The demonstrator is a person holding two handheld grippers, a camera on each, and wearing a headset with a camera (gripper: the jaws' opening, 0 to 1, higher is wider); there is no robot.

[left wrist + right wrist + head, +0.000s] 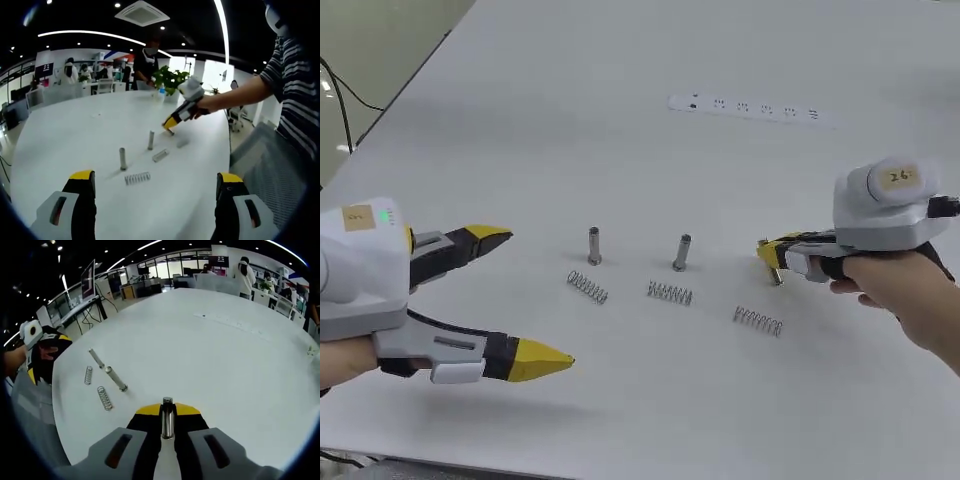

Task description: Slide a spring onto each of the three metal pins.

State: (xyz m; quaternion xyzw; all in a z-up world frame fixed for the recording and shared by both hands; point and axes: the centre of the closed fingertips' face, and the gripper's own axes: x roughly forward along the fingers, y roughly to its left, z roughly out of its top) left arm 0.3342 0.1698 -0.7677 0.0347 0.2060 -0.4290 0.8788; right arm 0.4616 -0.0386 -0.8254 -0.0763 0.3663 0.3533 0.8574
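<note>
Three springs lie loose beside two upright pins — third pin pinched in right gripper, apparently resting on the table; left gripper spread wide, empty — letting go off-vertical could topple it into its spring

Even overhead light fills the head view, and the white bench comes out an even pale grey. Shadows are faint and soft-edged: a dim smudge lies on the bench below the left hand-held gripper, and thin ones sit beside the springs. Both gripper views bow strongly toward their edges. In the left gripper view the ceiling light strips burn out to pure white. In the right gripper view the close pin carries a bright streak and looks slightly soft.
</note>
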